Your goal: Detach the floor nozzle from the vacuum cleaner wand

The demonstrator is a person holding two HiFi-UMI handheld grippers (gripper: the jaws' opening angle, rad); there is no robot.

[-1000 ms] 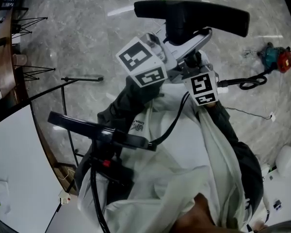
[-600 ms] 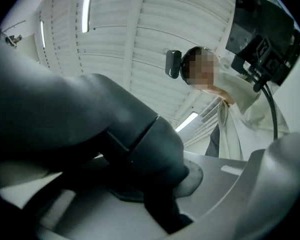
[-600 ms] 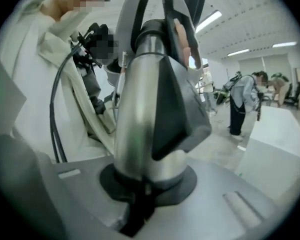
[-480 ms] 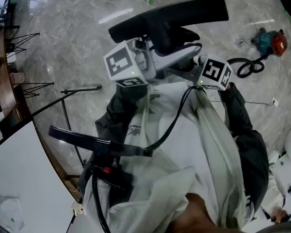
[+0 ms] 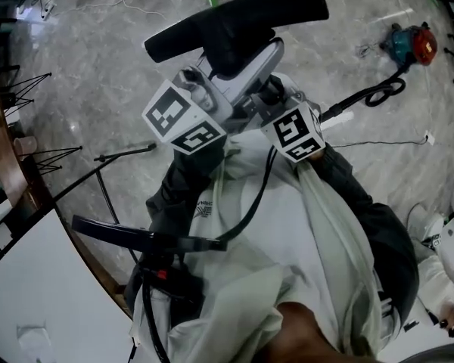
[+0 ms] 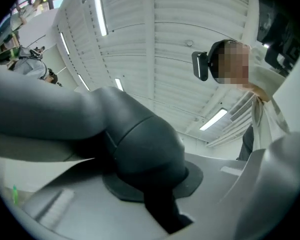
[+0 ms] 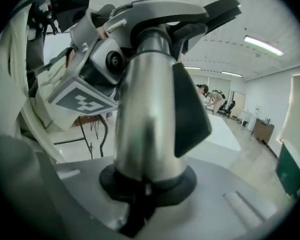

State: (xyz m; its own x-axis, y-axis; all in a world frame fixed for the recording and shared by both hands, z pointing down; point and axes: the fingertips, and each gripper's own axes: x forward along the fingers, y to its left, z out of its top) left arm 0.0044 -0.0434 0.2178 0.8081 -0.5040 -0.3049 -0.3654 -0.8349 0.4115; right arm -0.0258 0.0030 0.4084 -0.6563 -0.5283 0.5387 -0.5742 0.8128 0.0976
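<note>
The black floor nozzle [image 5: 234, 21] sits on the far end of the silver wand [image 7: 145, 119], raised over the marble floor [image 5: 98, 66], with the left gripper [image 6: 157, 199] closed on the nozzle's dark grey neck [image 6: 140, 149] and the right gripper [image 7: 140, 204] closed round the wand's tube just beside it.
</note>
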